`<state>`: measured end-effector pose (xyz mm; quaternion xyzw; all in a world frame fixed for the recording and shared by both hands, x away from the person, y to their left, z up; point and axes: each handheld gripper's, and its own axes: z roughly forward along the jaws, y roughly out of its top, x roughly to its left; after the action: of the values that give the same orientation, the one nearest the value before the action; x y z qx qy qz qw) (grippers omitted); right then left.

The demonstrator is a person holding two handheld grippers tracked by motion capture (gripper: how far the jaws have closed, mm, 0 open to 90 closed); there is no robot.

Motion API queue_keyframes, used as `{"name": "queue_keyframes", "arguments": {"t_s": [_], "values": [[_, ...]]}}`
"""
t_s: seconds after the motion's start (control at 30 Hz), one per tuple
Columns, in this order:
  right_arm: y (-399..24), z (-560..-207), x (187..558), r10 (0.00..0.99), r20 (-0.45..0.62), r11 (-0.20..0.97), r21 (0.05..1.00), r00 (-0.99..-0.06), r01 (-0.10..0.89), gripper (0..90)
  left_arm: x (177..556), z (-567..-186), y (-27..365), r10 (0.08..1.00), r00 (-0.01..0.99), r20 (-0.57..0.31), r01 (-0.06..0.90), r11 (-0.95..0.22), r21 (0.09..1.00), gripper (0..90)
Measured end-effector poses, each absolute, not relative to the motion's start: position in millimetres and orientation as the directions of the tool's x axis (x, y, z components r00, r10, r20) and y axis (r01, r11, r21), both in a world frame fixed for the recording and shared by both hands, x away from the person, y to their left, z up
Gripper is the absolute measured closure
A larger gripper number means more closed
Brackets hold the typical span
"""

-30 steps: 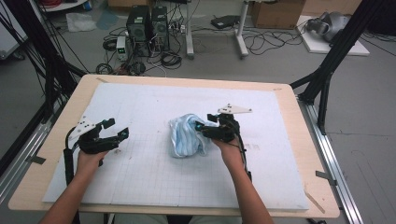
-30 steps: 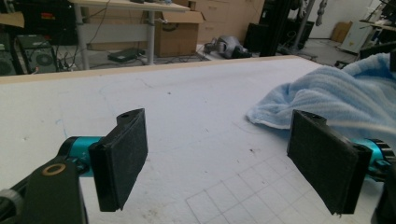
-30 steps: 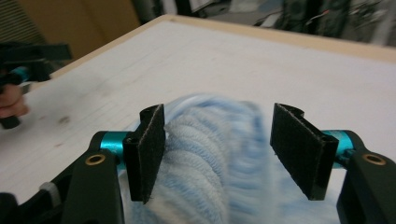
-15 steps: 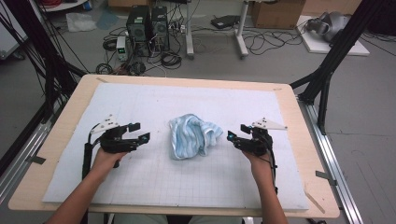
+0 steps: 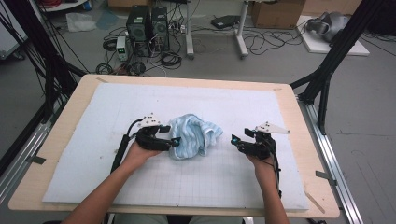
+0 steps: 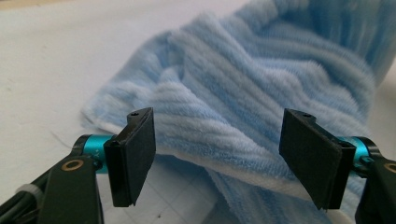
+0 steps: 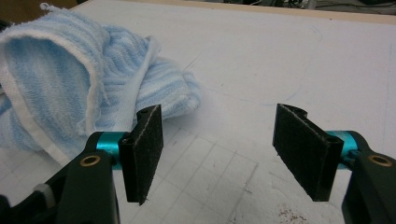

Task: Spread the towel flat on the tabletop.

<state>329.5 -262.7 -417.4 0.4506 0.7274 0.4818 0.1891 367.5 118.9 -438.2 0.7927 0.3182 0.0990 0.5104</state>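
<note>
A crumpled blue towel (image 5: 194, 134) lies mid-table (image 5: 93, 93) on the white mat (image 5: 210, 186). The left hand-held gripper (image 5: 175, 141), jaws apart but just closing (nothing pinched yet), straddles the towel's left edge. The right hand-held gripper (image 5: 235, 140) waits open, just right of the cloth.

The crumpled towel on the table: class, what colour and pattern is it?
The towel is light blue with ribbed stripes and a white edge, clearest in the left gripper view.
</note>
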Motion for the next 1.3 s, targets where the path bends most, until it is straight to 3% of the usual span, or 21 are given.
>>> {"name": "queue_keyframes", "arguments": {"t_s": [0.07, 0.1, 0.17, 0.37, 0.73, 1.3], "values": [[-261, -418, 329, 0.832, 0.161, 0.135, 0.869, -0.530, 0.475, 33.0, 367, -442, 116, 0.600, 0.789, -0.134, 0.398, -0.333, 0.855, 59.6], [-261, -418, 329, 0.832, 0.161, 0.135, 0.869, -0.530, 0.475, 33.0, 367, -442, 116, 0.591, 0.799, -0.114, 0.385, -0.358, 0.851, 59.6], [-258, -419, 329, 0.828, 0.149, 0.153, 0.867, -0.540, 0.475, 33.4, 366, -436, 122, 0.602, 0.794, -0.082, 0.345, -0.335, 0.877, 82.4], [-248, -422, 330, 0.810, 0.139, 0.191, 0.855, -0.569, 0.482, 34.6, 368, -414, 161, 0.695, 0.708, -0.123, 0.292, -0.130, 0.948, 84.0], [-221, -424, 329, 0.741, 0.115, 0.268, 0.853, -0.662, 0.448, 36.5, 367, -409, 228, 0.823, 0.556, -0.116, 0.247, -0.030, 0.969, 83.9], [-128, -437, 325, 0.508, 0.060, 0.485, 0.804, -0.859, 0.343, 44.4, 362, -423, 255, 0.835, 0.534, -0.134, 0.243, 0.000, 0.970, 83.4]]}}
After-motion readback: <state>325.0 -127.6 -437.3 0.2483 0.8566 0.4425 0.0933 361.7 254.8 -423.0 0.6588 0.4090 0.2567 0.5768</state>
